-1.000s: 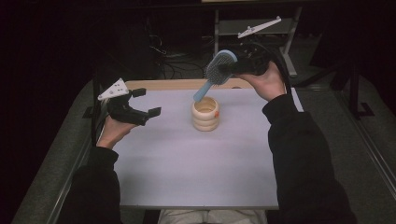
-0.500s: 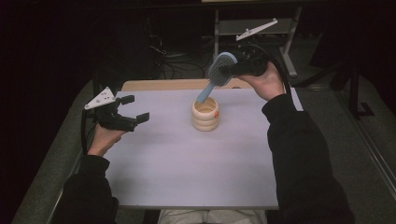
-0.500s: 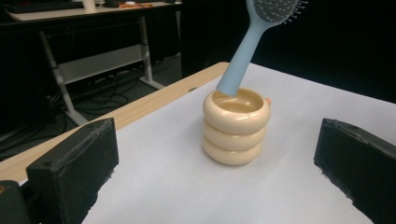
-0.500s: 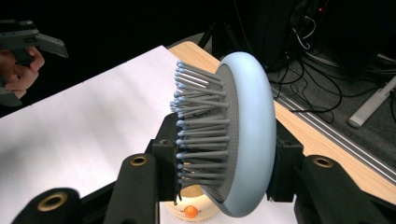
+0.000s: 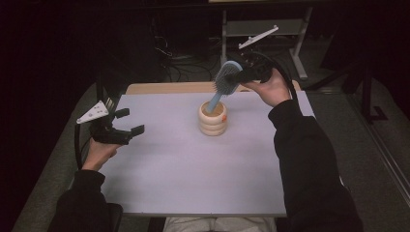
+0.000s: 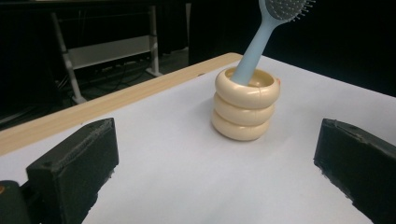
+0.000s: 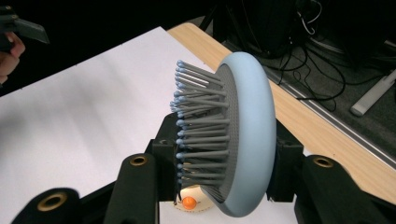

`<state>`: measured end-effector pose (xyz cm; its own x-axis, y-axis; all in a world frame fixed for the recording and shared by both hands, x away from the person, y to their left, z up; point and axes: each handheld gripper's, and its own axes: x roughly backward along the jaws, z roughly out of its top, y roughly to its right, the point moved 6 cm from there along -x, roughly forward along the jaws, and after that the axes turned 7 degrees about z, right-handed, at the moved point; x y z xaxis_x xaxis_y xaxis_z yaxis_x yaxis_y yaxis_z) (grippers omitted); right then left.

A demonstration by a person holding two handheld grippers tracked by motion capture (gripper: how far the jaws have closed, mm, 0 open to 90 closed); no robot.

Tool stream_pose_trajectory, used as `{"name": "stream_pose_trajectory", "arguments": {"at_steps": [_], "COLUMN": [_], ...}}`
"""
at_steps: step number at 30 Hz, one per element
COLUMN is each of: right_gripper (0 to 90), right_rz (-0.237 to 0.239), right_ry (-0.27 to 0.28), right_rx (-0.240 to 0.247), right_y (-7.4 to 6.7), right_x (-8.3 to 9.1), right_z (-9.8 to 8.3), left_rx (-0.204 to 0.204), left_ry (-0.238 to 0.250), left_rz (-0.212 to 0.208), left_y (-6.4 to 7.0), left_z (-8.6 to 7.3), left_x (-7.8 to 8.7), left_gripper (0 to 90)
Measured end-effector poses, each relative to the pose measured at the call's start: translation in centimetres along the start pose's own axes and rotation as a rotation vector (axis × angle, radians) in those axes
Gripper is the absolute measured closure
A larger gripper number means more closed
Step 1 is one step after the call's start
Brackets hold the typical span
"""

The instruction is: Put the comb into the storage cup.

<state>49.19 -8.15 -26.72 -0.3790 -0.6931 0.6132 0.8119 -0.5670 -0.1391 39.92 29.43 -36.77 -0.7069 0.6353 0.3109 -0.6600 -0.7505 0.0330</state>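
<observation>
We find the right gripper (image 5: 241,73) raised over the far side of the table (image 5: 193,179), its jaws closed on the head of a light blue hairbrush (image 5: 226,79). In the right gripper view the brush head (image 7: 243,135) sits clamped between the two jaws, bristles facing the white tabletop. The handle slants down into a cream holder (image 5: 212,117) shaped like three stacked rings, which stands upright near the far middle of the table; the handle end is inside its mouth. The left gripper (image 5: 126,122) hovers over the left edge, well apart from the holder, jaws spread wide and holding nothing. An orange dot (image 7: 188,202) marks the holder's rim.
</observation>
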Motion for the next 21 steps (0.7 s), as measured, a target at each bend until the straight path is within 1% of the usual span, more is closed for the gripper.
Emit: {"name": "stream_pose_trajectory", "arguments": {"at_steps": [10, 14, 16, 17, 18, 20, 21], "right_gripper": [55.2, 55.2, 55.2, 55.2, 55.2, 55.1, 55.1], "right_rz": [0.009, 0.009, 0.011, 0.015, 0.017, 0.021, 0.022], "right_ry": [-0.031, -0.046, -0.048, -0.049, -0.051, -0.054, -0.058], "right_rx": [-0.008, -0.002, -0.003, -0.002, -0.001, -0.004, -0.005], "right_y": [0.3, 0.3, 0.3, 0.3, 0.3, 0.3, 0.3], "right_x": [-1.8, -2.3, -2.5, -2.6, -2.7, -3.0, -3.1], "right_z": [-1.0, -1.2, -1.3, -1.3, -1.4, -1.6, -1.7], "left_rx": [0.036, 0.054, 0.083, 0.104, 0.115, 0.139, 0.142], "left_ry": [0.007, 0.015, 0.019, 0.021, 0.026, 0.047, 0.055], "left_rz": [0.037, 0.061, 0.062, 0.064, 0.067, 0.088, 0.098], "left_y": [-1.0, -1.6, -2.0, -2.3, -2.5, -3.0, -3.2], "left_z": [-2.0, -2.9, -3.4, -3.7, -3.9, -4.4, -4.5], "left_x": [1.3, 1.9, 2.2, 2.4, 2.6, 3.1, 3.3], "left_gripper": [0.0, 0.0, 0.0, 0.0, 0.0, 0.0, 0.0]}}
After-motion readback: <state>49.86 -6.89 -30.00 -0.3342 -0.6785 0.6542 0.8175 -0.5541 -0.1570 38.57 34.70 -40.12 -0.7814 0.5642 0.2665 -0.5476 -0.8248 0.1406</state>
